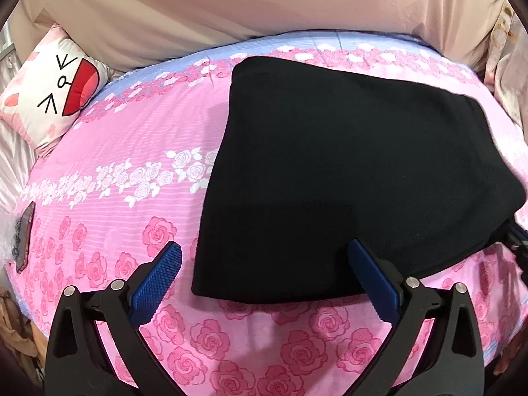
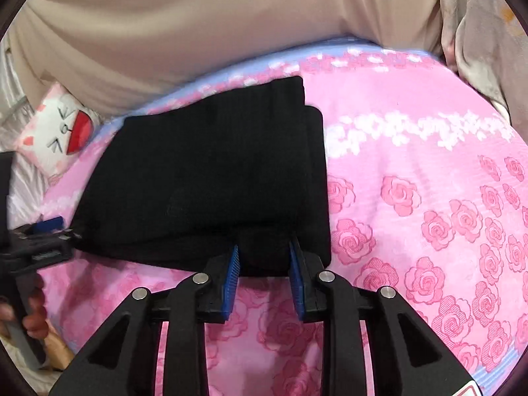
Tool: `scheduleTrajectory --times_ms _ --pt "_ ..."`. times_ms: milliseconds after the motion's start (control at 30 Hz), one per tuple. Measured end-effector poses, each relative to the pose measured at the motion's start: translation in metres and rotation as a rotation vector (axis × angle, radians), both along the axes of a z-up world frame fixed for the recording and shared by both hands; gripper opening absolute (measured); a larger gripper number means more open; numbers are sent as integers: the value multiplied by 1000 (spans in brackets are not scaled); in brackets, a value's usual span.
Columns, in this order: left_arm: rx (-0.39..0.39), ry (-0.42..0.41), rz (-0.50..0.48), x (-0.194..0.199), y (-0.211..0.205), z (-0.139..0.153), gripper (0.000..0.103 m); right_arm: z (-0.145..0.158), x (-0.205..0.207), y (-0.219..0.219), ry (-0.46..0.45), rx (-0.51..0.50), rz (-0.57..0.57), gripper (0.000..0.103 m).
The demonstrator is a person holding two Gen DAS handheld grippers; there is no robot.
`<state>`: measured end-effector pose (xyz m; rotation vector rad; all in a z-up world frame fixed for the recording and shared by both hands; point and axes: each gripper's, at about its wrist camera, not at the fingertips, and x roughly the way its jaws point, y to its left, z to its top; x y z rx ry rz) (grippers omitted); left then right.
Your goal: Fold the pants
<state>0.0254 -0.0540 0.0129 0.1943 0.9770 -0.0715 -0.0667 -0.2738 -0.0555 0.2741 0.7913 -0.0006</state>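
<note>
The black pants [image 1: 346, 178] lie folded into a thick rectangle on the pink rose bedspread [image 1: 132, 204]. My left gripper [image 1: 264, 264] is open, its blue pads straddling the near left corner of the pants, with nothing held. In the right wrist view the pants [image 2: 204, 181] show stacked layers. My right gripper [image 2: 264, 260] has its blue pads closed on a bunched fold at the near edge of the pants. The left gripper also shows in the right wrist view [image 2: 43, 234], at the left edge of the pants.
A cat-face cushion [image 1: 52, 95] sits at the far left of the bed. A phone [image 1: 24, 234] lies near the left bed edge. Beige curtain [image 1: 264, 10] hangs behind the bed. The bedspread [image 2: 429, 214] extends to the right of the pants.
</note>
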Motion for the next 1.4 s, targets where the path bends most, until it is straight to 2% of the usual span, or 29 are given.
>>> scheduleTrajectory --times_ms 100,200,267,367,400,467,500,567,633,667,733,800,833,900,1000,1033,1167,1233,1333,1400 --pt "-7 -10 -3 -2 3 5 98 23 -13 -3 -33 45 -8 29" --pt "-15 1 8 0 4 3 98 47 -23 -10 -96 9 -59 32" --pt "-22 8 17 2 4 0 98 58 -21 -6 -130 0 -42 31" --pt "-21 6 22 1 3 0 98 51 -6 7 -113 -9 14 27" --pt "-16 2 19 1 3 0 98 40 4 11 -79 -34 20 26" --pt "-10 -2 12 1 2 -1 98 17 19 4 1 -70 -26 22" --pt "-13 0 11 1 3 -1 98 15 19 -2 0 -42 -46 22" --pt "-12 0 13 1 3 -2 98 27 14 -6 -20 16 -61 23" --pt "-13 0 15 1 3 -2 98 43 10 2 -59 -14 -55 29" --pt "-18 2 16 2 3 -3 98 48 9 8 -67 -39 -41 29" --pt "-24 5 17 2 3 -3 98 43 16 14 -49 -85 -17 29" --pt "-32 6 11 3 4 -4 98 19 28 13 24 -123 -24 28" --pt "-38 11 11 3 4 -4 98 15 27 11 7 -122 -27 27" --pt "-42 16 13 4 5 -4 98 17 25 10 -2 -120 -34 27" --pt "-39 15 11 3 6 -2 98 30 17 14 -18 -103 -49 33" --pt "-45 11 8 2 6 1 98 33 15 13 -25 -87 -38 38" --pt "-176 9 -25 0 22 19 98 37 3 -8 -25 11 -62 60" --pt "-270 41 -26 8 36 23 98 35 -3 -27 -13 69 -97 63" --pt "-385 106 20 21 53 18 98 30 -7 -42 14 96 -143 64" --pt "-379 104 103 25 63 14 98 29 -9 -48 27 83 -174 64"
